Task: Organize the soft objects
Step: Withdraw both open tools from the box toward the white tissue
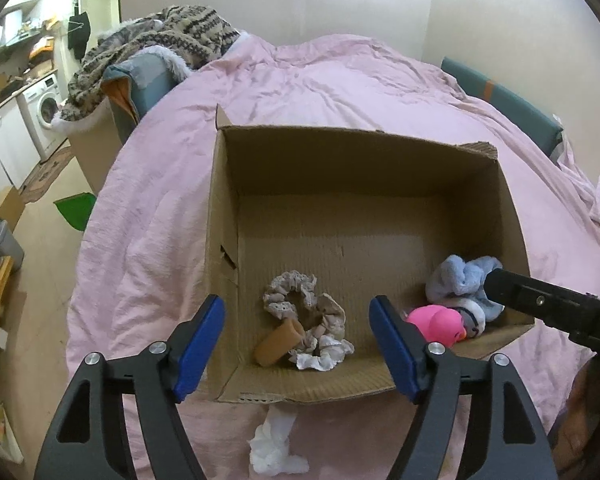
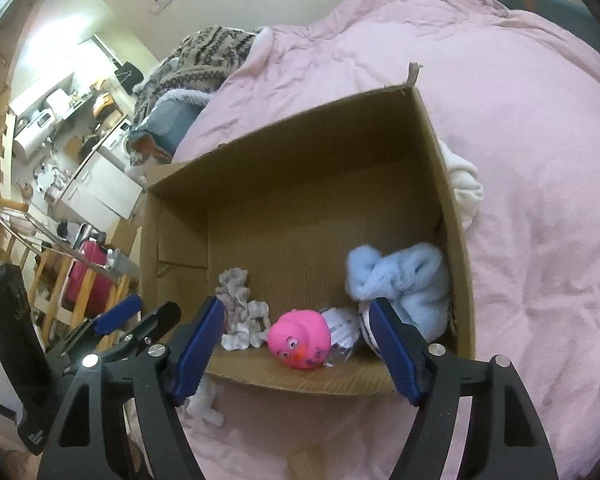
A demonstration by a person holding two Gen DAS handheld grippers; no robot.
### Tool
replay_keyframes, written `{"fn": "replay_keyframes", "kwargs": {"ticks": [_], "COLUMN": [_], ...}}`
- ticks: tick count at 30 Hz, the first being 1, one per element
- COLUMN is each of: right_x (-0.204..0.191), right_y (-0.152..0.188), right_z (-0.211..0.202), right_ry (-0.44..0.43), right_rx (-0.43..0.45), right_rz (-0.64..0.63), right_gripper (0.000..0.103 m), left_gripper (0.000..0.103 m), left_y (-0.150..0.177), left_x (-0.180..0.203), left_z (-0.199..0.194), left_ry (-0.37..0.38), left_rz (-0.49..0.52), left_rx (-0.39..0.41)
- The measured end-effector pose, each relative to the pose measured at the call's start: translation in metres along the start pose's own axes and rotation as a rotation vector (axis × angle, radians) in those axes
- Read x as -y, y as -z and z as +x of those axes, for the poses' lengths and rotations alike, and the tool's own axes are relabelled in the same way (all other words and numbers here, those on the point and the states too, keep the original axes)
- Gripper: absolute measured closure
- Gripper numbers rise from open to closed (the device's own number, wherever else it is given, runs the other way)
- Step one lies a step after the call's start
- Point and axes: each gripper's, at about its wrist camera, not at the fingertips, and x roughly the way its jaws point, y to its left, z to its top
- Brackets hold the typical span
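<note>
Both grippers hover empty, jaws spread wide, over a cardboard box [image 1: 224, 240] holding soft items on a pink bed.

A white cloth [image 1: 276, 446] at 6 o'clock lies outside; reaching could nudge the box's near wall.

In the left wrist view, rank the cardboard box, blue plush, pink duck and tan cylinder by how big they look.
1. cardboard box
2. blue plush, partly hidden by the right gripper
3. pink duck and tan cylinder: look alike, unranked.
</note>
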Motion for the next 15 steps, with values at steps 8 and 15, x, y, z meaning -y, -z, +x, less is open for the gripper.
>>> {"fn": "replay_keyframes", "kwargs": {"ticks": [8,15], "right_x": [-0.001,-0.004], "right_y": [0.001,0.004], "right_z": [0.000,-0.008], "right_ry": [0.017,0.026], "right_rx": [-0.008,-0.007], "right_rz": [0.005,0.004], "right_gripper": [0.024,0.024], "left_gripper": [0.031,0.031], "left_y": [0.001,0.005], "left_x": [-0.004,-0.009], "left_z": [-0.007,-0.021], "left_ry": [-0.006,-0.018], "left_rz": [-0.010,-0.021], "left_rx": [0.002,0.008]}}
